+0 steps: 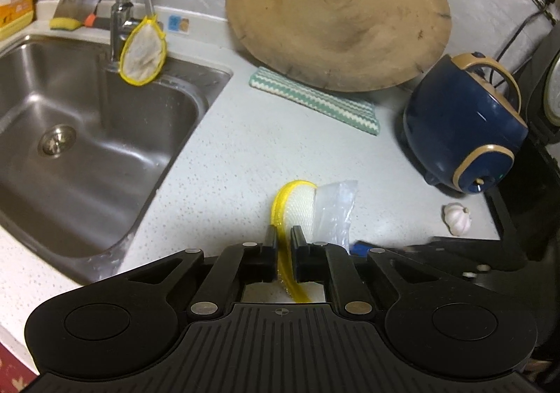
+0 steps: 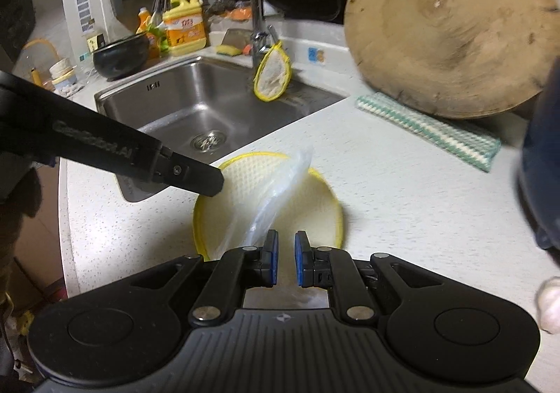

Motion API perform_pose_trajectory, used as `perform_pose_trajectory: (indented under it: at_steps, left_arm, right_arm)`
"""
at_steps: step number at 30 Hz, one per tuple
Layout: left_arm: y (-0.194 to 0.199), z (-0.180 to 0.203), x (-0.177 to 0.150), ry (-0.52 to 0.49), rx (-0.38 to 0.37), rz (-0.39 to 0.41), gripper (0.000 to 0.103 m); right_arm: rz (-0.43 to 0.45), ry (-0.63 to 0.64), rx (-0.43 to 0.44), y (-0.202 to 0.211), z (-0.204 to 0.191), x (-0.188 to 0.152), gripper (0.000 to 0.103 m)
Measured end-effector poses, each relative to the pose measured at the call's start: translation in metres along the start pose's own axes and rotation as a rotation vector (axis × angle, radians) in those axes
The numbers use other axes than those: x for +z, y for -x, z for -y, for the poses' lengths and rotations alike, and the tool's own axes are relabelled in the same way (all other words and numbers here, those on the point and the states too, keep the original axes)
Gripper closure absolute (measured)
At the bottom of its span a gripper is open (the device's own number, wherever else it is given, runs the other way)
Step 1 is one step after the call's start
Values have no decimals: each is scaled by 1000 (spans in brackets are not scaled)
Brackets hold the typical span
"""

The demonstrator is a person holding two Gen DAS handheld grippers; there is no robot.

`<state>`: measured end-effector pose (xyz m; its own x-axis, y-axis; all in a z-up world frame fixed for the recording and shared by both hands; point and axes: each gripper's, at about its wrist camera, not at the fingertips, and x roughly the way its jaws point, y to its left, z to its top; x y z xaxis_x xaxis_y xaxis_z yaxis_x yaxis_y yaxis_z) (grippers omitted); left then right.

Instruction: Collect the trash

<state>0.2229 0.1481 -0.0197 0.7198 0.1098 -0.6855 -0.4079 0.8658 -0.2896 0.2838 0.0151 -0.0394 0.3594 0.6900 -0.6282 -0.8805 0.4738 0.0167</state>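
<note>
Speckled countertop [image 1: 227,161], yellow-rimmed white mesh pad [image 2: 252,183], crumpled clear plastic bag [image 2: 280,190]

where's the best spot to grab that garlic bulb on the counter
Grip the white garlic bulb across its round ribbed body, coming from above. It lies alone on the speckled white counter, stem tip sideways, with the dark blue appliance crowding its far side.

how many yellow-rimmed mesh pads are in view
2: one yellow-rimmed mesh pad on the counter, pinched at its rim by the left gripper; one hanging on the faucet, at. None seems hidden.
</note>
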Motion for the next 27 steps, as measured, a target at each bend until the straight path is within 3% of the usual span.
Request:
perform_pose_trajectory:
  at_steps: [2,6,11,17,27]
  left_arm:
    - [2,2,0,-14,9,9,92]
    - [4,3,0,-26,20,36,93]
    - [4,6,-2,-54,24,43,93]
    - [7,11,-7,-82,15,42,93]
    - [16,6,-21,-90,-13,30,93]
  right_arm:
    - [19,23,-42,16,0,-5,88]
    - [28,26,-85,44,-4,-21,45]
    - [-10,4,-81,57,-13,-45,43]
    - [-84,-70,-110,41,-16,-66,38]
    - [-5,-174,-194,52,-2,-68,37]
